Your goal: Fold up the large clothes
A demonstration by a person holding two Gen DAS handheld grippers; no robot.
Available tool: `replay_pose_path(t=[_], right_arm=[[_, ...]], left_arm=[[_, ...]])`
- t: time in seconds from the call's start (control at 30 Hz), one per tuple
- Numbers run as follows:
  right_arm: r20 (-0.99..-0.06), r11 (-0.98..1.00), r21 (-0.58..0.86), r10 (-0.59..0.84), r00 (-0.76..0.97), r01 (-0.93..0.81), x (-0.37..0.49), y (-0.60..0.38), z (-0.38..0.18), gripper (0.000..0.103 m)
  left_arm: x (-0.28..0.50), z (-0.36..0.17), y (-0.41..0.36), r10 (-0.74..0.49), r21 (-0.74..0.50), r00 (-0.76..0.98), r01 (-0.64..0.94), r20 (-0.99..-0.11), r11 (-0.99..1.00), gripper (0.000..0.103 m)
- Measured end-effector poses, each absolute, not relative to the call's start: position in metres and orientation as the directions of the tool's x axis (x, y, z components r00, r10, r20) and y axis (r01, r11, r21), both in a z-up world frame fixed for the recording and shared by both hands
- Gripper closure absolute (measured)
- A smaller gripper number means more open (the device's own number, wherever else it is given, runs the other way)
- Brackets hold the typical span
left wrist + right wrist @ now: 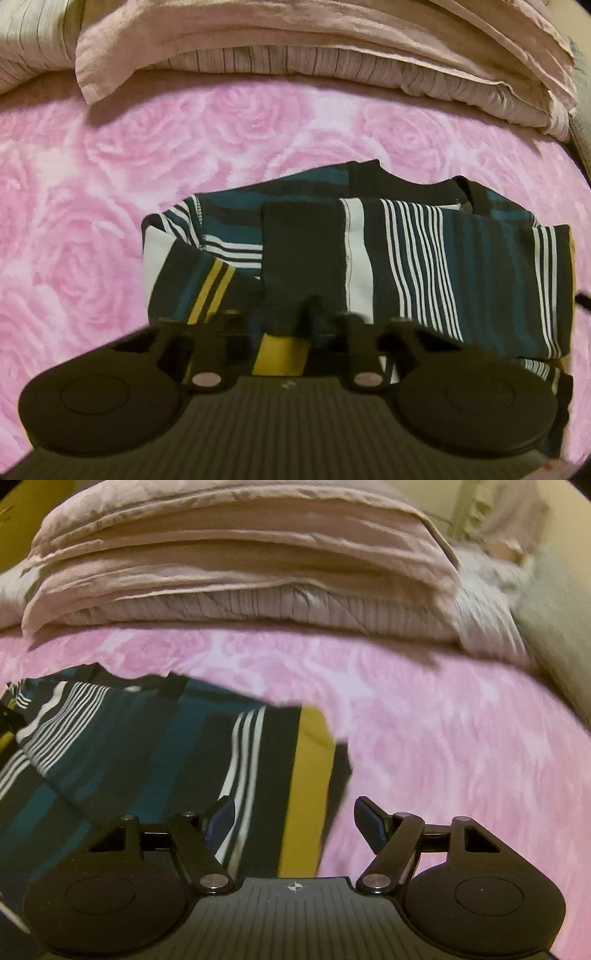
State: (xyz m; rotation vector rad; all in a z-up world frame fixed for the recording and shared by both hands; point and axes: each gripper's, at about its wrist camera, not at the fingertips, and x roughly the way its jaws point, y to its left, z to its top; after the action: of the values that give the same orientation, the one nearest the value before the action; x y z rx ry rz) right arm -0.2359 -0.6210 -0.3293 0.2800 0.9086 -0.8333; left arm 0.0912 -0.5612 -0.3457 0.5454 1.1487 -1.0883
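The striped garment lay on the pink bed, already partly folded. The left gripper pinched its near edge; the right gripper had its fingers spread over the garment's side edge. More folds remained.

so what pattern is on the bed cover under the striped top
Large pink roses, tone on tone, across the bed cover; clearest in the left wrist view.

no readable words or numbers, only a small white crosshair mark on the right gripper housing, a blurred pale mark on the left gripper housing
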Motion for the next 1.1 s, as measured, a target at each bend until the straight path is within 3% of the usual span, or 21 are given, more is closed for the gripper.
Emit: replay_pose_path(t=[0.2, 0.37, 0.6, 0.7, 0.9, 1.03, 1.1], right_arm=[[-0.820, 0.732, -0.112, -0.450, 0.353, 0.672, -0.215, -0.680, -0.347, 0.035], [-0.795, 0.748, -0.101, -0.457, 0.398, 0.656, -0.209, -0.706, -0.343, 0.035], [-0.807, 0.696, -0.062, -0.457, 0.375, 0.715, -0.221, -0.706, -0.345, 0.035], [-0.817, 0.629, -0.044, -0.469, 0.334, 0.776, -0.233, -0.715, -0.352, 0.037], [-0.767, 0.402, 0.145, -0.532, 0.359, 0.904, -0.267, -0.732, -0.345, 0.042], [-0.876, 0.487, 0.097, -0.373, 0.307, 0.868, -0.251, -0.733, -0.376, 0.042], [-0.878, 0.540, 0.053, -0.376, 0.297, 0.840, -0.246, -0.731, -0.384, 0.052]], left_arm=[[0.076, -0.310, -0.562, -0.498, -0.084, 0.080, 0.950, -0.864, 0.299, 0.100], [0.082, -0.274, -0.560, -0.657, -0.030, 0.161, 0.963, -0.736, 0.269, 0.100], [0.101, -0.335, -0.565, -0.432, -0.049, 0.106, 0.942, -0.896, 0.331, 0.100], [0.103, -0.341, -0.559, -0.433, -0.067, 0.099, 0.934, -0.896, 0.350, 0.100], [0.102, -0.345, -0.563, -0.434, -0.058, 0.098, 0.942, -0.896, 0.332, 0.100], [0.104, -0.346, -0.562, -0.433, -0.061, 0.093, 0.942, -0.897, 0.329, 0.100], [0.104, -0.344, -0.561, -0.433, -0.060, 0.094, 0.943, -0.896, 0.328, 0.100]])
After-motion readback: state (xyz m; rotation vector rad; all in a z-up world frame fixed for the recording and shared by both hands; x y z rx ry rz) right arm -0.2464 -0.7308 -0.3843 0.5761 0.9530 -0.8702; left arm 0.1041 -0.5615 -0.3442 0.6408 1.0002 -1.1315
